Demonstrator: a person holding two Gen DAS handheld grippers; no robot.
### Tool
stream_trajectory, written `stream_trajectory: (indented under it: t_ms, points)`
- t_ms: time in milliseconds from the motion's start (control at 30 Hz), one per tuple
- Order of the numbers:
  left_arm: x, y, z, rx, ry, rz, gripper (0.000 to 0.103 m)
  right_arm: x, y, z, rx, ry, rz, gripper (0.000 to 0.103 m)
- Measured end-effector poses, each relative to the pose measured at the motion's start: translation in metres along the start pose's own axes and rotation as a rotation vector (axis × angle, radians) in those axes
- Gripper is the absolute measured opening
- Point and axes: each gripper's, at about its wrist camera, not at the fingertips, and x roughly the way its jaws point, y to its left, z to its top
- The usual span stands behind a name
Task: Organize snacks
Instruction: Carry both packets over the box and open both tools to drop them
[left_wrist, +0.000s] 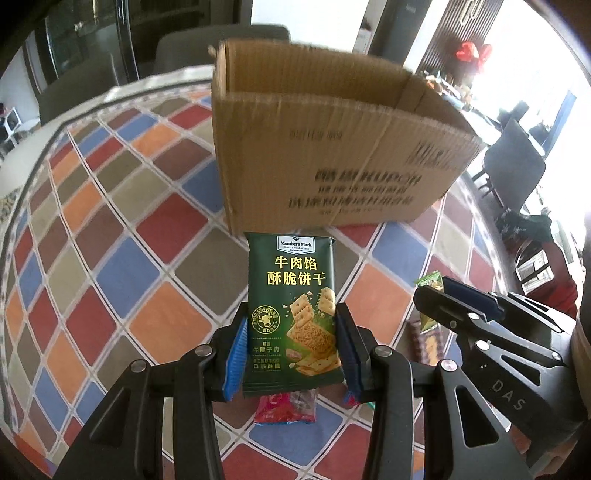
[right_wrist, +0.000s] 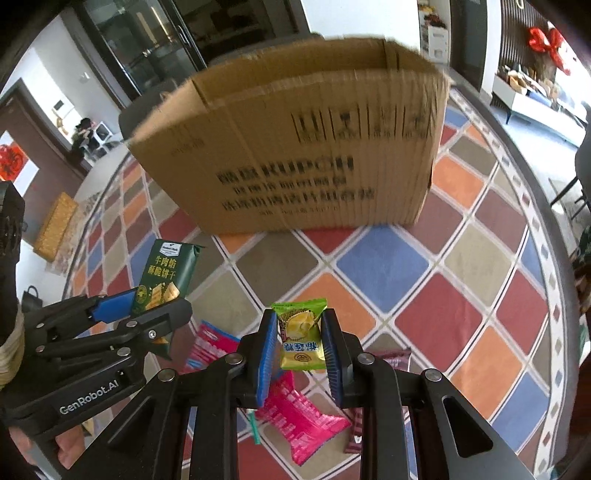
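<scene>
On the checkered tablecloth (left_wrist: 122, 273), open cardboard box (left_wrist: 332, 147) stands just beyond both grippers. Left gripper (left_wrist: 291, 350) clamped on dark green cracker packet (left_wrist: 293, 317), held upright off the cloth. Right gripper (right_wrist: 300, 343) pinched on small yellow-green durian candy (right_wrist: 300, 336), also off the cloth. Best approach, likely: carry both over the box rim before letting go, keep packets vertical to clear the corrugated wall. Wrappers glossy, crinkly film; box matte, ribbed. Pink packets (right_wrist: 299, 421) and brown bar (right_wrist: 391, 360) lie flat below.
</scene>
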Motion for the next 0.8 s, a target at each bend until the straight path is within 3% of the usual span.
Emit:
stream_trajectory:
  t_ms: [467, 800]
  points:
    - [-0.062, -0.013, 0.039, 0.005, -0.161, -0.027, 0.043, -0.061, 0.009, 0.043, -0.039, -0.171, 0.023, 0.026]
    - [-0.08, -0.018, 0.07, 0.005, -0.218, -0.026, 0.043, -0.09, 0.011, 0.078, -0.054, -0.26, 0.027, 0.026]
